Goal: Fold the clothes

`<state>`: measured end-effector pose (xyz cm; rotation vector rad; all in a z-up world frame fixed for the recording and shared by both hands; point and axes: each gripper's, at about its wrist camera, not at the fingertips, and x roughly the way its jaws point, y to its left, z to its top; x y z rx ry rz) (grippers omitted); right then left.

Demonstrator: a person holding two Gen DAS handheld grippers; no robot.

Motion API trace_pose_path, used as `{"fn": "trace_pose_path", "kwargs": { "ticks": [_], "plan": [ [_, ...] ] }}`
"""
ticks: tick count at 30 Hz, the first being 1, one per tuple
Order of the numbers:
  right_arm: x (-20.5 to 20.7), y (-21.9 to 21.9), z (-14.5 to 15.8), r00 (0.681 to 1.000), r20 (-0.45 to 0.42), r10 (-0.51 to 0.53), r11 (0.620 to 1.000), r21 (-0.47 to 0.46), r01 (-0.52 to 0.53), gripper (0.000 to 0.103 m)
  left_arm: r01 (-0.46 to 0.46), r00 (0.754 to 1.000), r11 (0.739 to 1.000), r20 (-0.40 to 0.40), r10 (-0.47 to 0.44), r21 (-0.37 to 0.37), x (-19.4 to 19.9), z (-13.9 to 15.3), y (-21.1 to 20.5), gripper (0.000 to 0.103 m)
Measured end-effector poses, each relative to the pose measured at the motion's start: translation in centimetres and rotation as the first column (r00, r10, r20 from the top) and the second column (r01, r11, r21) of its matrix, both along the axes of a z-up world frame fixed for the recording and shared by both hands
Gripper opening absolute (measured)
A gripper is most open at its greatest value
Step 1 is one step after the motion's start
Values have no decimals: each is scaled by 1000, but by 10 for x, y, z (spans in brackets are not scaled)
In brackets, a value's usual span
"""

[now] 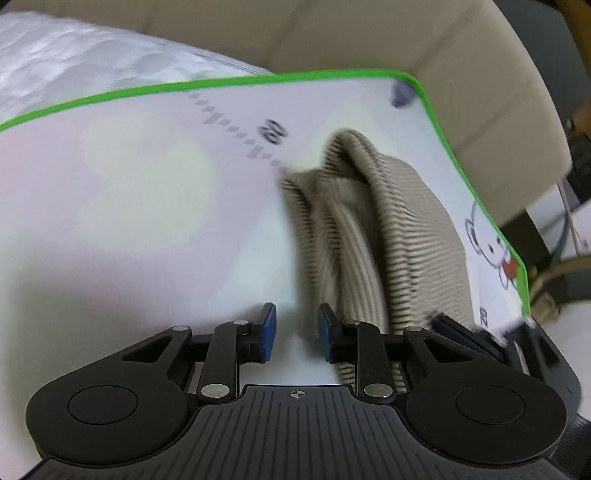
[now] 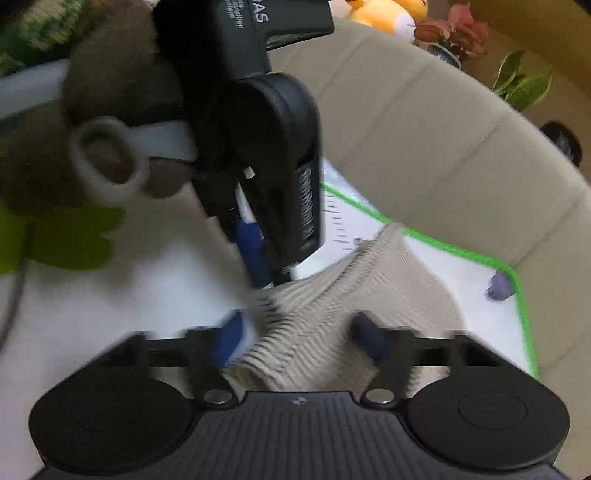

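A beige ribbed knit garment (image 1: 399, 229) lies bunched on a white mat with a green border (image 1: 147, 203). In the left wrist view my left gripper (image 1: 297, 332) is open over bare mat, with the garment just right of its right pad. One blue-padded finger (image 1: 448, 325) of the right gripper shows at the garment's near right edge. In the right wrist view, which is blurred, my right gripper (image 2: 301, 338) is open wide and the garment (image 2: 369, 280) lies between its fingers. The left gripper (image 2: 258, 266) hangs just above the fabric's left side.
The mat (image 2: 461, 269) rests on a beige sofa (image 2: 443, 129). A white quilted cushion (image 1: 74, 55) lies beyond its far left edge. A person's brown fuzzy sleeve (image 2: 110, 85) holds the left gripper. Potted plants (image 2: 524, 81) and a yellow plush toy (image 2: 388, 11) stand behind the sofa.
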<state>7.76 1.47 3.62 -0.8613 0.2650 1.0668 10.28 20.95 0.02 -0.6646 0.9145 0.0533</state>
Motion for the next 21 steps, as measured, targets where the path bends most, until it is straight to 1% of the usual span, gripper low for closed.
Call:
{"fn": "trace_pose_path", "kwargs": {
  "ticks": [2,3,4,5,7,9,10,11,12,14,15,16,17,21],
  "plan": [
    [13,-7,16,997,-60,-49,997,61,53,28,7,1000,1000,-9,-7,0,6,-2,-5,20],
    [18,-13,27,993,-86,-80,991,104,88,27,8,1000,1000,-11,-8,-4,8,-2,-7,20],
    [21,-18,34,991,-92,-100,984,135,112,25,-2,1000,1000,-1,2,-27,6,0,-4,20],
    [22,-20,39,991,-78,-112,981,153,123,25,-7,1000,999,9,8,-41,4,2,-1,20],
    [22,-17,38,992,-57,-111,981,151,118,25,-13,1000,999,26,14,-36,-1,7,5,22],
    [21,-9,27,994,-54,-91,988,119,97,26,-16,999,1000,29,17,-21,0,8,8,22],
    [16,-9,19,996,-51,-70,993,88,74,27,-18,999,1000,29,18,-16,0,8,9,22],
    [7,-12,9,998,-49,-40,998,46,42,28,-21,999,1000,26,21,-24,1,8,8,22],
    [-1,-13,0,1000,-28,-7,1000,17,7,30,-23,999,999,23,24,-32,3,7,8,22],
    [-15,-14,-12,998,46,44,999,-11,-44,46,-28,999,998,18,29,-47,5,6,7,22],
    [-19,-16,-13,996,68,55,998,-13,-54,50,-28,999,999,21,29,-46,5,7,6,22],
    [-21,-17,-14,995,77,57,998,-8,-56,58,-27,999,999,24,28,-41,5,9,7,22],
    [-21,-17,-14,995,80,52,999,-3,-52,62,-27,999,999,28,28,-35,4,10,8,22],
    [-20,-12,-18,993,106,47,999,-8,-46,64,-31,999,999,42,32,-21,3,15,11,25]
  ]
}}
